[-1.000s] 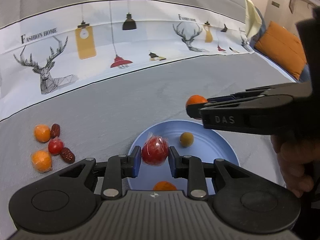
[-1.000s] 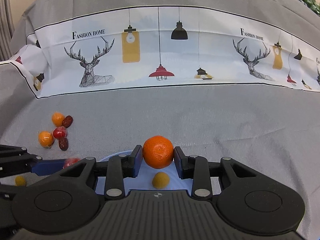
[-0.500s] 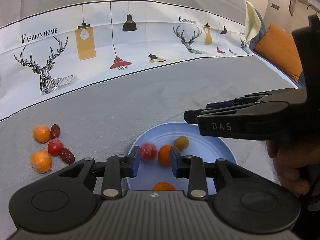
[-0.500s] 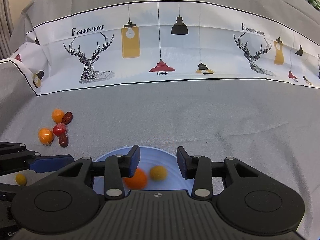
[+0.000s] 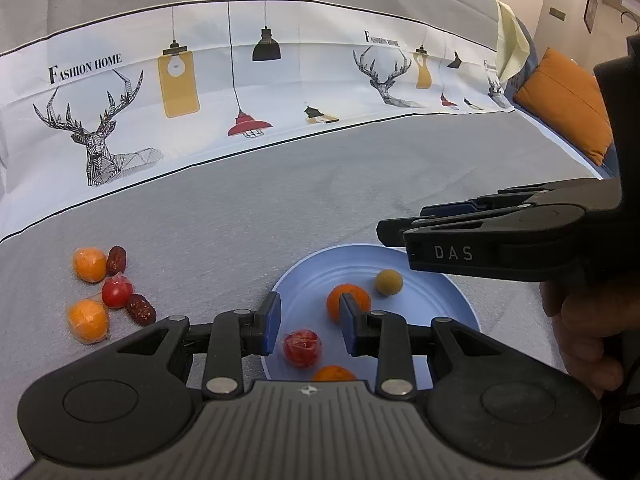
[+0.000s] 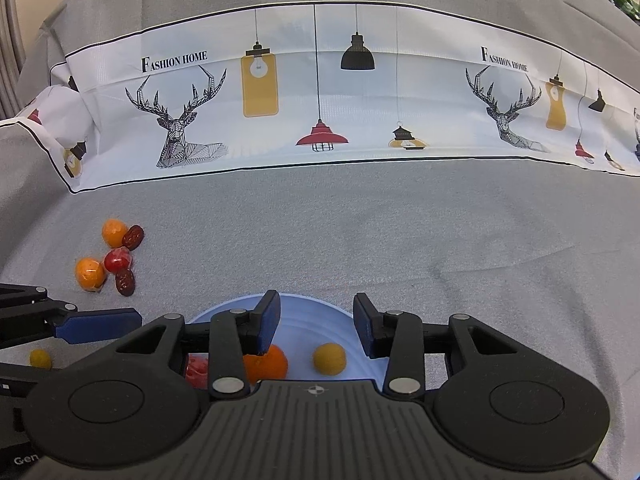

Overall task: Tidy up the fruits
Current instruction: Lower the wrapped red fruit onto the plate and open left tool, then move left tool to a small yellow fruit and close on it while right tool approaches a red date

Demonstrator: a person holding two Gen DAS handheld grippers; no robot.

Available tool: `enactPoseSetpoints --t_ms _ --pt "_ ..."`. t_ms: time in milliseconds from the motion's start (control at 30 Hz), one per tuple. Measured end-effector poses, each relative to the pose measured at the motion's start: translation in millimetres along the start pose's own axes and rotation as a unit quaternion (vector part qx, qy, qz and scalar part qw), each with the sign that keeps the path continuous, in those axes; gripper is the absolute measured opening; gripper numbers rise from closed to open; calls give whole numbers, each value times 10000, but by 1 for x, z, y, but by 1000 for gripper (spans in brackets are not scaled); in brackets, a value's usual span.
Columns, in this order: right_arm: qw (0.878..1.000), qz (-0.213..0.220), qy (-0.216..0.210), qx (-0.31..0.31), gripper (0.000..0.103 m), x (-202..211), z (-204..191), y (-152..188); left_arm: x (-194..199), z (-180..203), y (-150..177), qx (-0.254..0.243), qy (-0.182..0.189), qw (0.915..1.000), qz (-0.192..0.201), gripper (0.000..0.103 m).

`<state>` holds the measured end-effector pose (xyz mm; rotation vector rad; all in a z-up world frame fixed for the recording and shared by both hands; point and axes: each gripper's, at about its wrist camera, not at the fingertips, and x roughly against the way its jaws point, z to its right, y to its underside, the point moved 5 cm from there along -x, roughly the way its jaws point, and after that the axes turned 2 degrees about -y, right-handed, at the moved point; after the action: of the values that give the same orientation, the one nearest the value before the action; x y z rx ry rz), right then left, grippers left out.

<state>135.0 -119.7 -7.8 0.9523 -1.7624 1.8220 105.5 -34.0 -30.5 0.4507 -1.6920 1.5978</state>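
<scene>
Grey woven tablecloth (image 5: 280, 208) with a printed deer-and-lamp band; round, ridged blue plate (image 5: 432, 296) as landmark. Left gripper (image 5: 310, 328) and right gripper (image 6: 316, 322) hover over the plate, jaws apart, empty. On the plate: two oranges, wrapped red fruit (image 5: 302, 348), small yellow-brown fruit (image 5: 389, 282). Left of the plate: a fruit cluster (image 5: 104, 294).

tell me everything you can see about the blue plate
The blue plate is round, pale blue and shallow, with faint concentric rings on its floor; it looks like plastic or enamel. It lies flat on the grey cloth. On it rest a red wrapped fruit, an orange, a small yellow-brown fruit and a second orange at its near edge. Both grippers hang open above it, not touching it.
</scene>
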Motion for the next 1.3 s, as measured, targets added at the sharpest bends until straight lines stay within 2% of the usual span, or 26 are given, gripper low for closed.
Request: enactPoseSetpoints --t_ms 867,1133,1300 --pt "9999 65 91 12 42 2 -1 -1 7 -12 0 251 -129 9996 -56 35" --pt "9999 93 88 72 42 3 -6 -1 7 -34 8 522 -248 9975 -405 35" --pt "9999 105 46 106 42 2 -11 -3 6 -63 25 826 -630 9897 -980 35"
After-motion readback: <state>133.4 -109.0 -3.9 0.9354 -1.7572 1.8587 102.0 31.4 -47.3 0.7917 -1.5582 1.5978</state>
